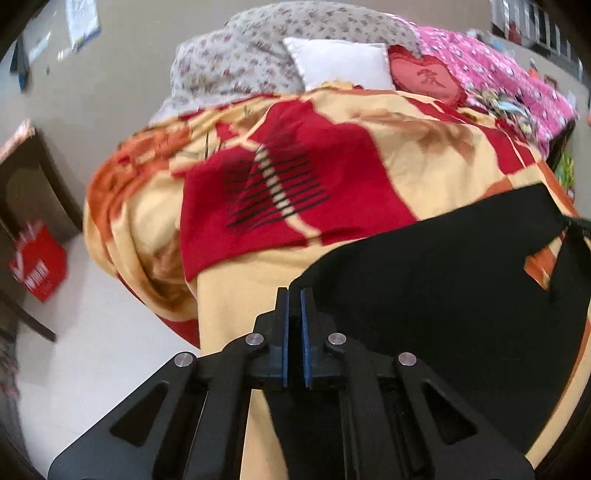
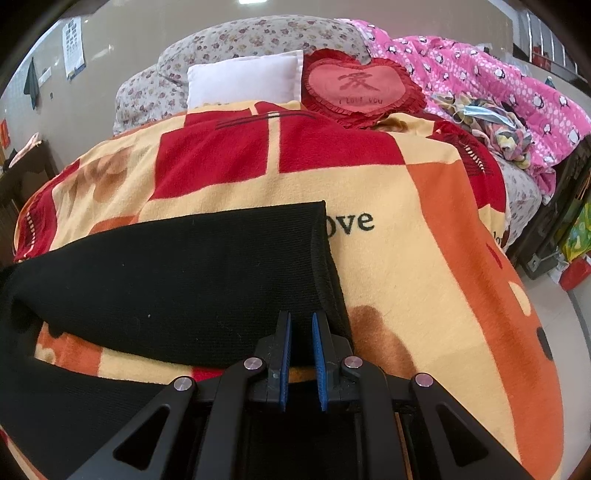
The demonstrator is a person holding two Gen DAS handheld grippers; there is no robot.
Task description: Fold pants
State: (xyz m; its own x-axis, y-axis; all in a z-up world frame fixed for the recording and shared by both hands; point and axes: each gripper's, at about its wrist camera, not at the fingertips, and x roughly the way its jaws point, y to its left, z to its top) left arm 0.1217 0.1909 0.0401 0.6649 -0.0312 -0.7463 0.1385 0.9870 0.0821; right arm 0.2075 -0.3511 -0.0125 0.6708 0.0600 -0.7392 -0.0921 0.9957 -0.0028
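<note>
A lived-in bedroom in a home. A bed [image 2: 461, 295] under a red, orange and cream fleece blanket [image 2: 388, 192] fills the frame; at its head, top centre, lie a white pillow [image 2: 243, 83], a red heart cushion [image 2: 360, 86], a flowered quilt [image 2: 258, 35] and, upper right, a pink duvet [image 2: 517, 85]. Paper sheets [image 2: 73, 42] hang on the wall, upper left.

Bare blanket [image 2: 424, 266] is lying open right of the pants [image 2: 177, 273]; pillows [image 2: 243, 79] are crowding the bed's far end.

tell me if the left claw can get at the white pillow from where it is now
Probably not without a long reach: the white pillow lies at the bed's far end, across the blanket, and the left claw looks shut at the black pants.
</note>
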